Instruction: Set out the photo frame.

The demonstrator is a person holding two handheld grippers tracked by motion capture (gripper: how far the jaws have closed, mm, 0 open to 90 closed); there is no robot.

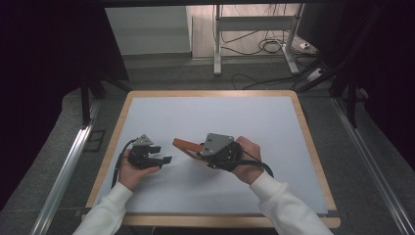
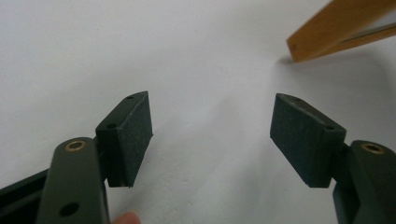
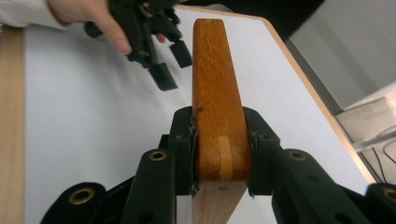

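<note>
Right gripper [image 3: 222, 154] clamped on wooden piece [image 3: 215, 88]; grip to be kept square, piece level. Left gripper [image 2: 212, 135] wide open, empty; approach to be aligned with free end.

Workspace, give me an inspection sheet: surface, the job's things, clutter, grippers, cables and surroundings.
Surface: white mat on a table with a wooden rim.
Job's things: orange-brown wooden piece, one end clamped, the other pointing toward the left gripper.
Clutter: nothing seen on the mat.
Grippers: left gripper open, nothing between its pads, resting low over the mat; right gripper shut on the wooden piece.
Cables: a black cable trails from the left gripper; loose cables lie on the floor beyond the table.
Surroundings: metal stand legs behind the table, an aluminium rail along its left side, dark curtains at the sides.
</note>
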